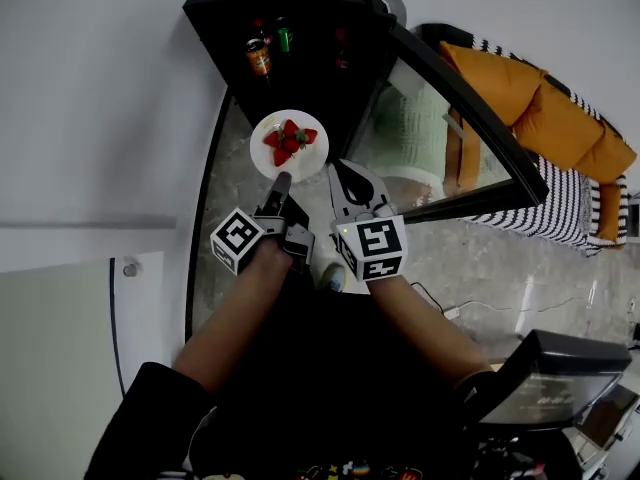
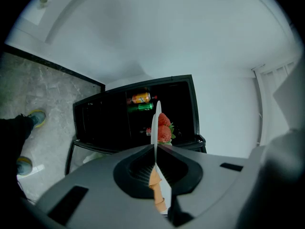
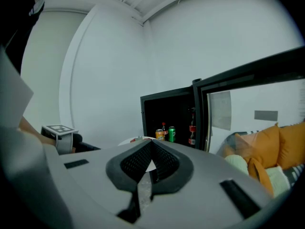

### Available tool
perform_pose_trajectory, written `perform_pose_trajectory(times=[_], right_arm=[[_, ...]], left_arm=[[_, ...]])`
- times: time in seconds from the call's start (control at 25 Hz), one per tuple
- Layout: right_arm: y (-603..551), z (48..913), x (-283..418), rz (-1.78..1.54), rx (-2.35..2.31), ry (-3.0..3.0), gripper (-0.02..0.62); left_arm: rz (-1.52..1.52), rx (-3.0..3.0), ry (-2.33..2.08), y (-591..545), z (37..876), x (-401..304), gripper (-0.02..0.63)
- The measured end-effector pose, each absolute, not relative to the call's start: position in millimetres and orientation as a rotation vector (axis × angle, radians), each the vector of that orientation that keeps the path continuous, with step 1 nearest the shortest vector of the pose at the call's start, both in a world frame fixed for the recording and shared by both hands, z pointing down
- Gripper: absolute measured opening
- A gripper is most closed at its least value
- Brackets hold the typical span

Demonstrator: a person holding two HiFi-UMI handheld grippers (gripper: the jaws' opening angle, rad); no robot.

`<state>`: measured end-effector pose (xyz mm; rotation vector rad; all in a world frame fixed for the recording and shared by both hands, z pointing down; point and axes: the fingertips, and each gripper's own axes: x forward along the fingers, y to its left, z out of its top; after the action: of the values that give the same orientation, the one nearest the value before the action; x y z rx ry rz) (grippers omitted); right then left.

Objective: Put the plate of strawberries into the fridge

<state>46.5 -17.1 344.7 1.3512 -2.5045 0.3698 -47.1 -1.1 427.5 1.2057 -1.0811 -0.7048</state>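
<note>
Plainly, the left gripper (image 1: 283,182) has its jaws clamped on the near rim of the plate (image 1: 316,159). The plate juts ahead of them, just short of the open fridge (image 1: 318,80), with the strawberries (image 1: 288,140) loose on top. It looks stiff, light and slick, and held by one rim it could tip, so level carrying seems wise. The right gripper (image 1: 346,175) has its jaws closed on nothing. Cans (image 1: 259,57) stand ahead, and the door (image 1: 445,118) is wide open on the right.

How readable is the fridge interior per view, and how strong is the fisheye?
Head view: the fridge interior is near black, only the cans catch light. Left gripper view: dark corner vignette, plate edge-on yet sharp, strawberries clear. Right gripper view: walls curve, interior dark.
</note>
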Motion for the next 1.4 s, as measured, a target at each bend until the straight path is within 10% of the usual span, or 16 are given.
perform_pose_trajectory(times=[1.4], right_arm=[[-109,381,-9,0.432,1.566,-2.301,0.003]], left_arm=[[-0.55,1.235,-0.861,-111,461,-82,0.017]])
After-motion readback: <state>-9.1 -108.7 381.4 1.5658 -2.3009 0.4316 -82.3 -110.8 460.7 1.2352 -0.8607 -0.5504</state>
